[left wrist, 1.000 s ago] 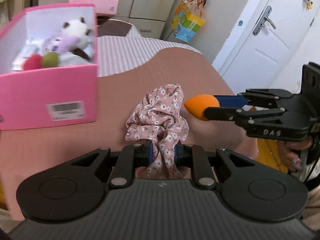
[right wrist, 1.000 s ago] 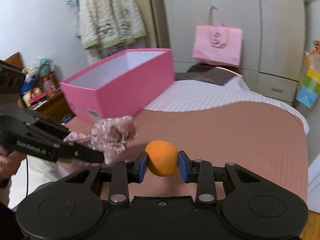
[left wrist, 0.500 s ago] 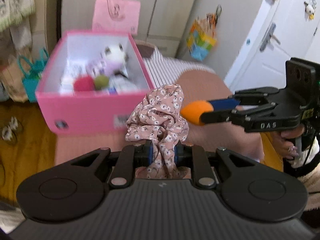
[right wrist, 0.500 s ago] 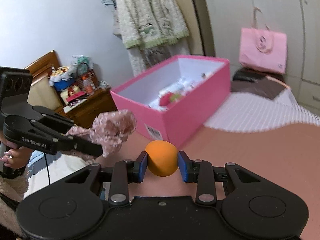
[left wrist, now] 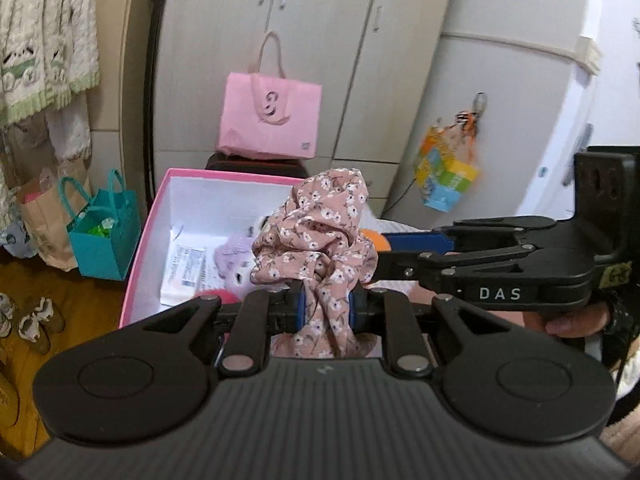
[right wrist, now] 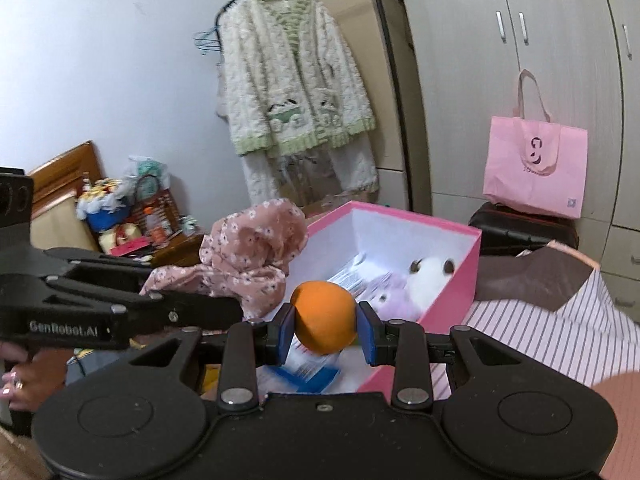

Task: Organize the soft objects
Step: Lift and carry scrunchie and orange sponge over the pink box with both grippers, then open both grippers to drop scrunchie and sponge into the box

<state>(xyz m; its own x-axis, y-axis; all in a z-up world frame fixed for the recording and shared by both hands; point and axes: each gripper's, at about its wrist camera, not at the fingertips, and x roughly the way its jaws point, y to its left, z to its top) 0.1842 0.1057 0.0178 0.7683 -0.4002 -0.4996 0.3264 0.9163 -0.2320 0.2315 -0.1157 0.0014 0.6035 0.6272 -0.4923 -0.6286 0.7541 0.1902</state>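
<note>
My left gripper (left wrist: 325, 307) is shut on a pink floral scrunchie (left wrist: 316, 232) and holds it over the open pink box (left wrist: 150, 224). My right gripper (right wrist: 325, 334) is shut on an orange sponge ball (right wrist: 324, 316), also above the pink box (right wrist: 452, 280). In the left wrist view the right gripper (left wrist: 380, 250) reaches in from the right, its orange ball (left wrist: 376, 240) mostly hidden behind the scrunchie. In the right wrist view the left gripper (right wrist: 228, 308) comes in from the left with the scrunchie (right wrist: 252, 256). Plush toys (right wrist: 416, 280) and packets lie inside the box.
A pink tote bag (left wrist: 270, 120) sits on a dark case by the wardrobe. A teal bag (left wrist: 104, 240) and shoes (left wrist: 36, 320) are on the wooden floor at left. A striped sheet (right wrist: 540, 332) covers the bed at right. A cardigan (right wrist: 292, 80) hangs on the wall.
Both grippers have moved from over the brown bed toward and over the pink box, each still holding its object. The box now lies directly under them.
</note>
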